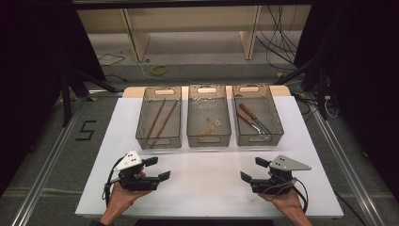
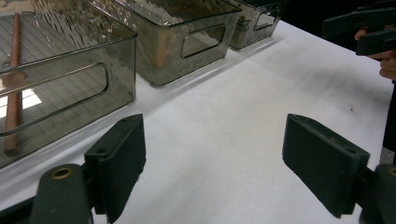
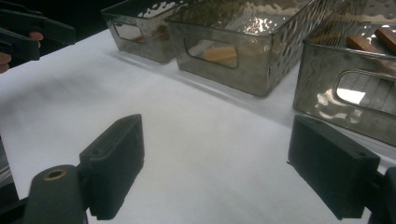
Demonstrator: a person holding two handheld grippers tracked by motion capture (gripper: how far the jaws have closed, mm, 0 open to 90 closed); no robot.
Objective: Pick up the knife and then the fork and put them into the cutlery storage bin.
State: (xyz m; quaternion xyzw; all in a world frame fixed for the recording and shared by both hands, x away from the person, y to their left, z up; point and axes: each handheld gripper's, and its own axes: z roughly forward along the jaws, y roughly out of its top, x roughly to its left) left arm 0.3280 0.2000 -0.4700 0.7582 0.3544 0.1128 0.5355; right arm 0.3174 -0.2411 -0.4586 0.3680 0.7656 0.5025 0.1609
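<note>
Two grippers rest low over the white table (image 1: pixel 207 188), left gripper (image 1: pixel 157 169) and right gripper (image 1: pixel 252 170) well apart, each with jaws spread wide and empty, bare table between them. Beyond stand three bins; the left bin (image 1: pixel 159 140) holds chopsticks (image 1: pixel 160 120) lying lengthwise, away from the person

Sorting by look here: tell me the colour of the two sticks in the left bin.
Reddish brown, both sticks, seen best in the high view.

Three smoky clear bins (image 1: pixel 209 123) abreast, utensils inside
</note>
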